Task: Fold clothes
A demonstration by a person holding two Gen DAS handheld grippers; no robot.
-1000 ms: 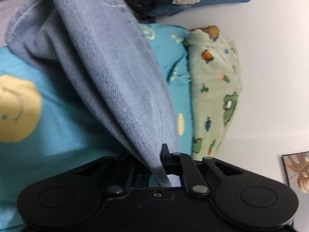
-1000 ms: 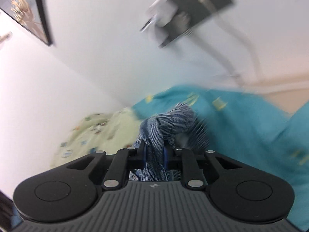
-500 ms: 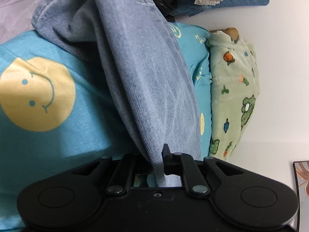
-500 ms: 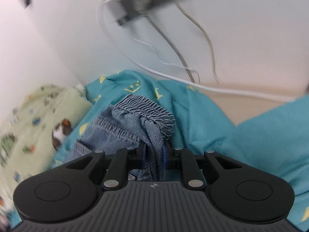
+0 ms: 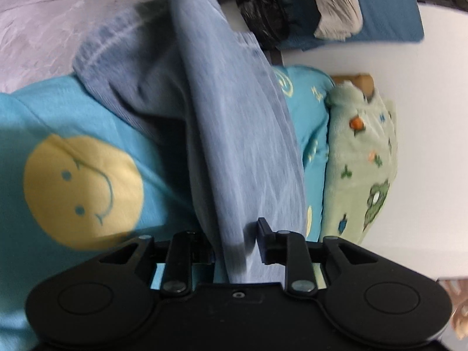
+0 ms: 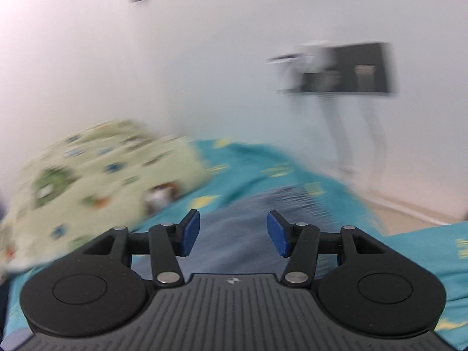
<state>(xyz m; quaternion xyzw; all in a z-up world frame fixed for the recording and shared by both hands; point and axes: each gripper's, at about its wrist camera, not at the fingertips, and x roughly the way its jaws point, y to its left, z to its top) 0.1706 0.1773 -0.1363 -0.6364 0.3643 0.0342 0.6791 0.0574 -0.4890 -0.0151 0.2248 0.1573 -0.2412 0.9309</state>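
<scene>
We see a teal sheet (image 5: pixel 87 263) with smiley prints covering the bed, a green pillow (image 5: pixel 359 161) at its right edge by the white wall, a dark heap of clothes (image 5: pixel 292 8) far off. The jeans (image 5: pixel 234 134) lie on the sheet, one leg running from the far left down to the near edge.

Step, as we read it: a fold of the jeans just laid down, both claws letting go. Next move likely calls for pulling clear without dragging the denim, then regripping for the next fold.

Left claw (image 5: pixel 234 248): jaws have just been opening, now a narrow gap. Denim hem sits between them; it looks slack against the jaws, not pinched, though blur makes contact hard to call.

Right claw (image 6: pixel 233 232): jaws have just been opening, now about half spread, blue pads (image 6: pixel 190 232) bare. Nothing between them; the jeans (image 6: pixel 263 204) lie on the sheet (image 6: pixel 424 248) beyond and below, blurred. Pillow (image 6: pixel 87 175) to the left.
</scene>
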